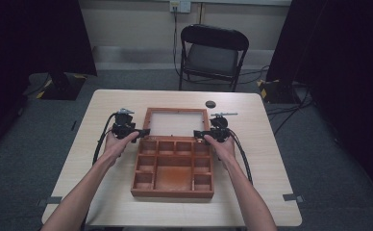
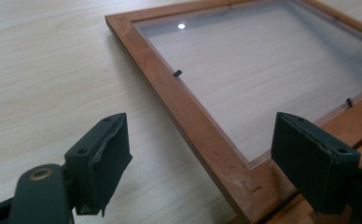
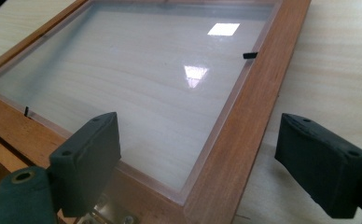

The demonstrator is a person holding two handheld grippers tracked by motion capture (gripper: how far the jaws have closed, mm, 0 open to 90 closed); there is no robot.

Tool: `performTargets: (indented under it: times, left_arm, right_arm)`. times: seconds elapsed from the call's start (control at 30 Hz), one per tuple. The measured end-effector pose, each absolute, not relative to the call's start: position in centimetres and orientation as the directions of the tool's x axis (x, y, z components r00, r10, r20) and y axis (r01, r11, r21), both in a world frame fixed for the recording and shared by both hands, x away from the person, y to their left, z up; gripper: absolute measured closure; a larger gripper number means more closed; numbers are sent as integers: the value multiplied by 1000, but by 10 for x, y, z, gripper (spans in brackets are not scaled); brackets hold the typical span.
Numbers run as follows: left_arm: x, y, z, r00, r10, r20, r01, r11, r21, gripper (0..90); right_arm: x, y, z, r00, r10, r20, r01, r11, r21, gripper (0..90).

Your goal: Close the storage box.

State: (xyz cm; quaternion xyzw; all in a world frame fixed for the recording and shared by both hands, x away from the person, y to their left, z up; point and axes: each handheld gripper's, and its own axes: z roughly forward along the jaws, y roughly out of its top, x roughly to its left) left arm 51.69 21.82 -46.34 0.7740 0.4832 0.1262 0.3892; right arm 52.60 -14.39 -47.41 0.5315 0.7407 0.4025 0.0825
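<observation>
**At mid-table: both grippers poised at the open lid's hinge corners**

At the centre of the pale wooden table [image 1: 103, 110] sits a reddish-brown wooden compartment box [image 1: 173, 173], lying open. Its glass-paned wooden lid [image 1: 176, 121] is folded right back, flat on the tabletop beyond the tray, the wood grain showing through the pane.

Left gripper [image 1: 143, 131]: jaws wide apart, nothing held. In the left gripper view the left gripper [image 2: 216, 154] straddles the lid's near corner, one pad over bare table outside the frame rail, the other over the hinge-side rail. No contact that I can make out.

Right gripper [image 1: 199, 134]: likewise spread wide and empty. In the right gripper view the right gripper [image 3: 207, 163] brackets the opposite frame rail, one pad above the glass, the other outside over the table; a metal hinge [image 3: 107, 212] shows just below the inner pad.

Judgement: the step in hand looks like taking hold of the lid at both side rails, probably to swing it shut over the compartments. Next move calls for both pairs of jaws to settle around the rails and close together, then lift evenly; uneven lift could twist the hinges.

Further off: a small dark round disc [image 1: 210, 104] near the table's far edge, a black folding chair [image 1: 213, 55] beyond.
</observation>
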Motion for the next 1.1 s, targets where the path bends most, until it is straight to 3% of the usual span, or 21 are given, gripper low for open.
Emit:
performTargets:
  times: [0.43, 0.97, 1.1]
  left_arm:
    - [526, 211, -475, 505, 809, -301, 687, -166, 707, 176]
    - [532, 200, -477, 494, 805, -329, 715, -161, 680, 114]
    - [532, 201, -478, 491, 803, -338, 720, -156, 676, 113]
  right_arm:
    - [534, -143, -480, -419, 819, 392, 762, 83, 642, 122]
    - [538, -143, -480, -401, 805, 437, 792, 64, 607, 138]
    - [539, -143, -483, -380, 785, 490, 815, 33, 579, 160]
